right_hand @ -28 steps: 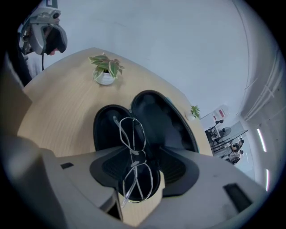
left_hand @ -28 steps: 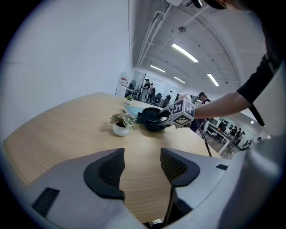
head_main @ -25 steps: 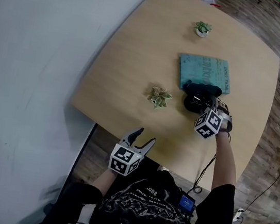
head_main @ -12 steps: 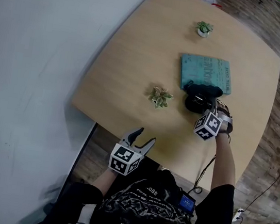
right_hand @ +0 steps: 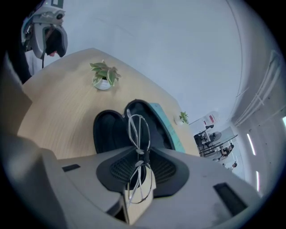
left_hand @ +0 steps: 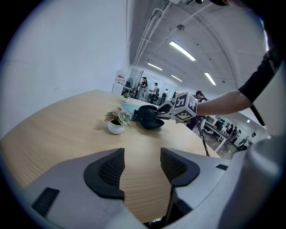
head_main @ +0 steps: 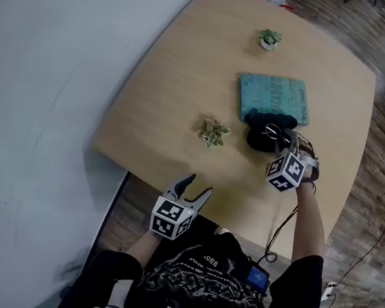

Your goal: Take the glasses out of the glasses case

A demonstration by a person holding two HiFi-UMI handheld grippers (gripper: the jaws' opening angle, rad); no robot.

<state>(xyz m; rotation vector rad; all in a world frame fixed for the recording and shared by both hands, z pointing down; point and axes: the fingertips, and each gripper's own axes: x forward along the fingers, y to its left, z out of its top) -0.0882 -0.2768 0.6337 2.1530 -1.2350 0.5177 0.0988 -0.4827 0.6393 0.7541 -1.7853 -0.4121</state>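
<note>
Holding a pair of thin wire-framed glasses (right_hand: 138, 129), the right gripper (right_hand: 142, 156) had its two dark pads drawn nearly together, pinching the folded frame near its bridge. In the right gripper view the glasses' long axis ran straight along the gap between the jaws. One lens stuck out past the pad tips, over the case, and the other hung back towards the gripper's body.

Directly beyond the tips lay the black clamshell glasses case (head_main: 259, 139), open and hollow side up. It sat on the pale wooden table (head_main: 179, 97), towards the right edge. Its far shell touched the near edge of a flat teal mat (head_main: 276, 98). The glasses were therefore just above and in front of the case's open cavity. No view settled whether the forward lens was fully clear of the shell. Judged from this, the coming move depended on drawing the frame up and away from the case, in line with the glasses' own length.

The left gripper (left_hand: 142, 165) hung over the table's near edge towards its left corner. Its jaws stood apart with nothing between them. It was well apart from the case, with a small potted plant (head_main: 213, 132) between the two. The right hand was the nearer by far.
</note>
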